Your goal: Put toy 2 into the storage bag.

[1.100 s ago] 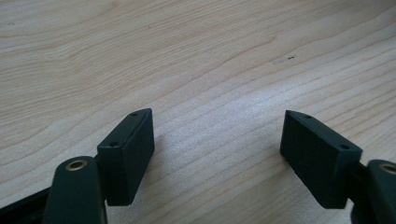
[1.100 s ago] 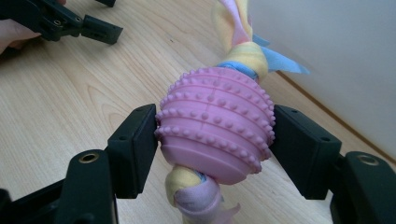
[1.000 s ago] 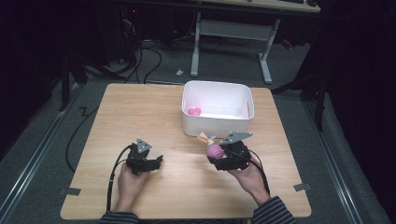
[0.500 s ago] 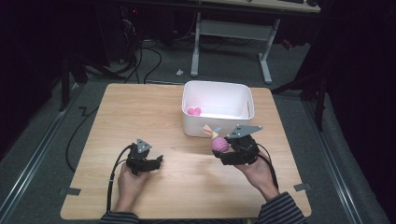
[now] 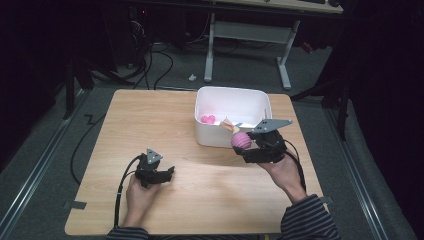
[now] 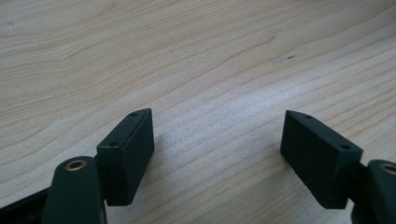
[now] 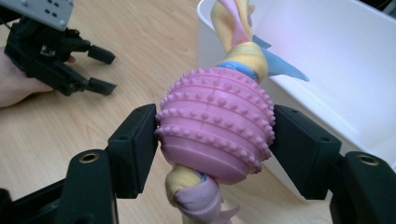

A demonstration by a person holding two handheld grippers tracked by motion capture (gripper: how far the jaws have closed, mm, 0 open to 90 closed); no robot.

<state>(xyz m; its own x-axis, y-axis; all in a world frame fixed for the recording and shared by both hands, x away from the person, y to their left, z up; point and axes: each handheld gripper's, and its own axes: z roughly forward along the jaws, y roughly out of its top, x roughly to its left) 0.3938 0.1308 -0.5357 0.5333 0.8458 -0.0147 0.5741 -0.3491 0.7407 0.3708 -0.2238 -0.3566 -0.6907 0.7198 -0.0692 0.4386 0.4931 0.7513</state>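
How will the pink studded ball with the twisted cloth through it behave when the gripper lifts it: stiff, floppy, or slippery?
The pink studded ball probably grips well: its raised bumps sit against both pads of the right gripper. The twisted cloth looks soft, so its ends likely flop and dangle. Released on the table, the round ball might roll a little, though the cloth should slow it.

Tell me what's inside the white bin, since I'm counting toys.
In the white bin, one small pink toy lies at its left end. The near wall and the held pink ball toy hide the floor behind them.
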